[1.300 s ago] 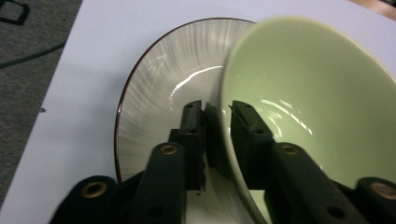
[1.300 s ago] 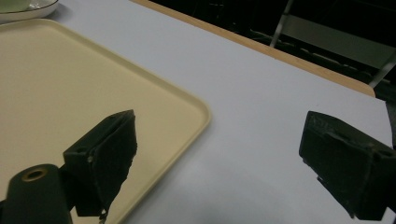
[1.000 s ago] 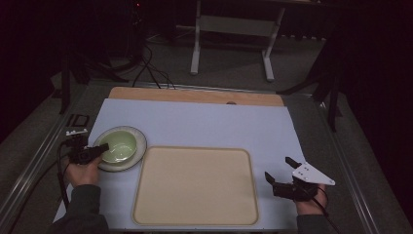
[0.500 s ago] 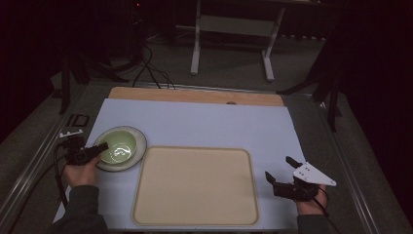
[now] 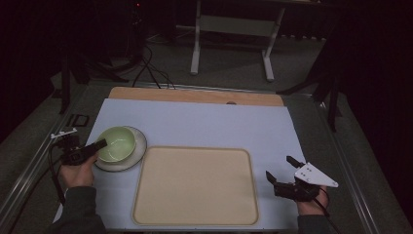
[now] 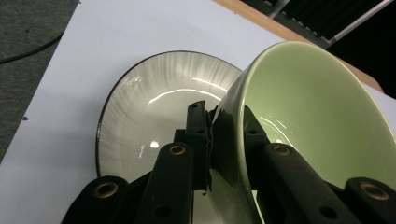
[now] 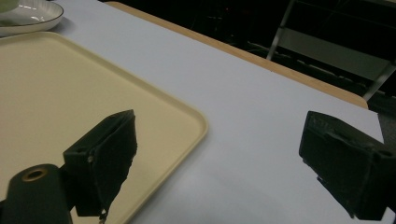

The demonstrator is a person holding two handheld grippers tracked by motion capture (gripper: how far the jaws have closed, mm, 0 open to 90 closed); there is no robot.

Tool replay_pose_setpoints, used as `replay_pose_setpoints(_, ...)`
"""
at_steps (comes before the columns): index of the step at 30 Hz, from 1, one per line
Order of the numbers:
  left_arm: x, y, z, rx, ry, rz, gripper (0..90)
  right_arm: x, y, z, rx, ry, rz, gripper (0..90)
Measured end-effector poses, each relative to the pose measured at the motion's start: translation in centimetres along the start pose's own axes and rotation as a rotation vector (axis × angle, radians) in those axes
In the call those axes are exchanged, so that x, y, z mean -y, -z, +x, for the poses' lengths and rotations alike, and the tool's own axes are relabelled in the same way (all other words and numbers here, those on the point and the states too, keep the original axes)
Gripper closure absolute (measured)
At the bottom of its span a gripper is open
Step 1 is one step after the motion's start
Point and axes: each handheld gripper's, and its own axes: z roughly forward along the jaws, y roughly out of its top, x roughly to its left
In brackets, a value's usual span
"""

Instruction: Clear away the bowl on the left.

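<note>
Beside the beige tray (image 5: 195, 185), the left hand-held gripper (image 5: 100, 145) now tips the green bowl (image 5: 117, 144) it clamps (plate (image 5: 134, 156) underneath); the right hand-held gripper (image 5: 282, 170) gapes over the white table (image 5: 209, 124), dark room behind.

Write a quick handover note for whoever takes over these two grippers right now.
Left gripper: shut on the green bowl, one jaw inside the rim, one outside; the bowl is tilted over the plate.
Right gripper: open, holding nothing, beside the tray's right edge.
Tray: nothing on it, mid-table.
Done: bowl gripped.
Left: probably move bowl, then plate, onto the tray; lift slowly, as the grip holds only the rim.
</note>
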Motion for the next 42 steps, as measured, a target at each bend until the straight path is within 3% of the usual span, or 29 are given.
replay_pose_setpoints(15,-0.2,1.0,-0.9,0.024,-0.012,-0.024,80.4,-0.1,0.1,0.0,-0.001,0.005,-0.006,10.9)
replay_pose_setpoints(19,-0.4,1.4,-1.7,0.030,-0.048,-0.029,80.2,-0.1,0.1,0.0,0.000,0.005,-0.006,10.8)
replay_pose_setpoints(42,-0.3,1.6,-5.6,0.085,-0.153,-0.011,79.9,-0.2,0.2,0.0,0.000,0.008,-0.013,10.9)
